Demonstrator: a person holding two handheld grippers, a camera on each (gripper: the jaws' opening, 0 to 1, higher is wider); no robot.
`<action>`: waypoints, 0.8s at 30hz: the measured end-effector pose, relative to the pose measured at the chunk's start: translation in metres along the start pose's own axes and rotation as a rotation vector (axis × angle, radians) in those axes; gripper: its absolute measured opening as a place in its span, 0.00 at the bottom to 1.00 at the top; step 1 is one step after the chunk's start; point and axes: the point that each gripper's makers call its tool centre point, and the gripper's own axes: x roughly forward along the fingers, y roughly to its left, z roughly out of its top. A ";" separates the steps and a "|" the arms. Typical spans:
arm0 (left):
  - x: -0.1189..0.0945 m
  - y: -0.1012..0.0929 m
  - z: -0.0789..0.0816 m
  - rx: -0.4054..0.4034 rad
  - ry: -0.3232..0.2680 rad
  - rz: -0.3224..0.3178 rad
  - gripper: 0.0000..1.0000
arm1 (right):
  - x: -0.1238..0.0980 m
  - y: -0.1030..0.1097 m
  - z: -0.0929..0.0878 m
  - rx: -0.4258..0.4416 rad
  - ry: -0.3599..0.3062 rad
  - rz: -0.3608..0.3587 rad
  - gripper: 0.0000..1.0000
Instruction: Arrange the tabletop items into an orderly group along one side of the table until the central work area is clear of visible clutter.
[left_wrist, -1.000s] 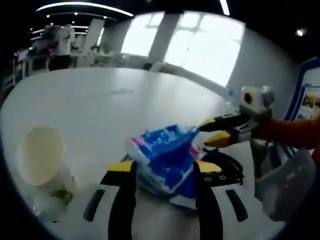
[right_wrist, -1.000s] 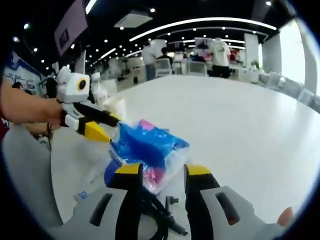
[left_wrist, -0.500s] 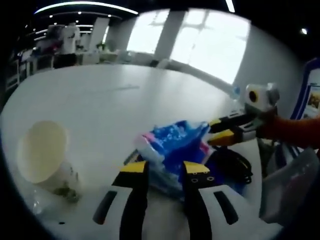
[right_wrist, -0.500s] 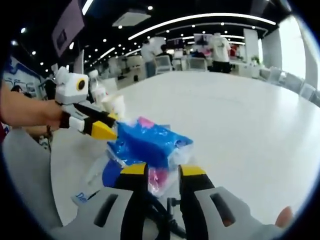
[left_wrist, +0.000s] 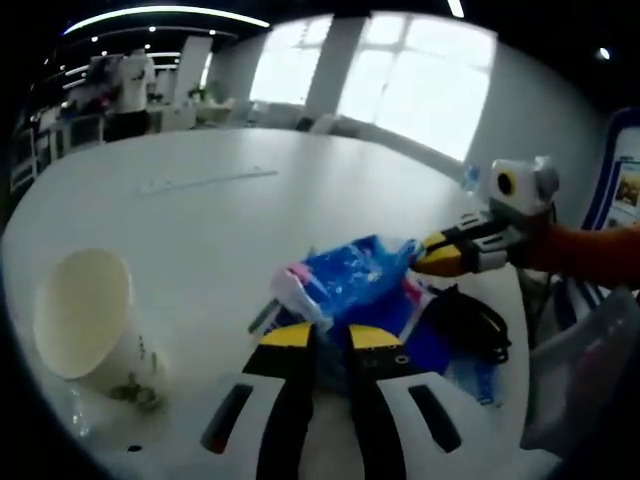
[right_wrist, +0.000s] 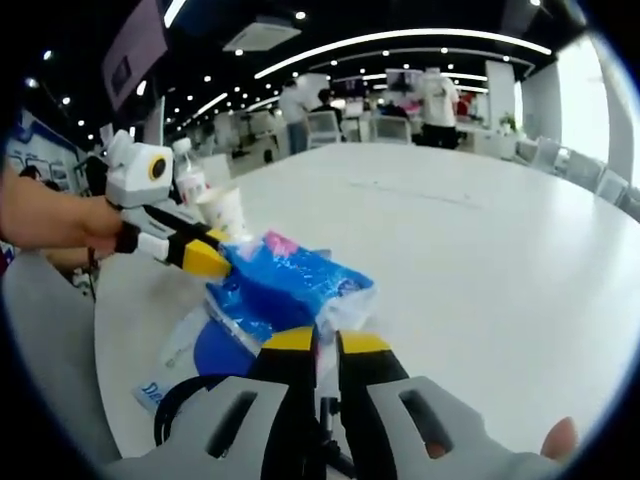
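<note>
The blue packet (left_wrist: 355, 282) is sitting near the table (left_wrist: 220, 210) edge closest to the person, and both grippers are pinching it from opposite ends. In the left gripper view, the left gripper (left_wrist: 327, 337) is holding its jaws narrow, almost together, on the near end of the packet, where a pink and white corner is showing. At the packet's far end, the right gripper (left_wrist: 432, 258) is coming in from the right with its yellow tips on the wrapper.

In the right gripper view, the right gripper (right_wrist: 325, 342) is clamping narrowly on the crinkled end of the blue packet (right_wrist: 290, 288), while the left gripper (right_wrist: 207, 258) is gripping the opposite end.

A black cable (left_wrist: 470, 328) is lying just beside the packet, to its right in the left gripper view. A paper cup (left_wrist: 85, 320) is standing well apart from the packet, to its left in that view.
</note>
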 end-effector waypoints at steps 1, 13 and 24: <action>0.000 0.000 0.001 0.004 -0.003 0.001 0.08 | 0.000 0.000 0.000 -0.001 0.000 -0.002 0.06; -0.007 -0.004 0.022 0.034 -0.036 0.006 0.06 | -0.007 -0.007 0.017 -0.023 -0.043 -0.022 0.03; 0.007 -0.020 0.042 0.067 -0.047 -0.015 0.04 | -0.026 -0.030 0.028 -0.047 -0.062 -0.063 0.03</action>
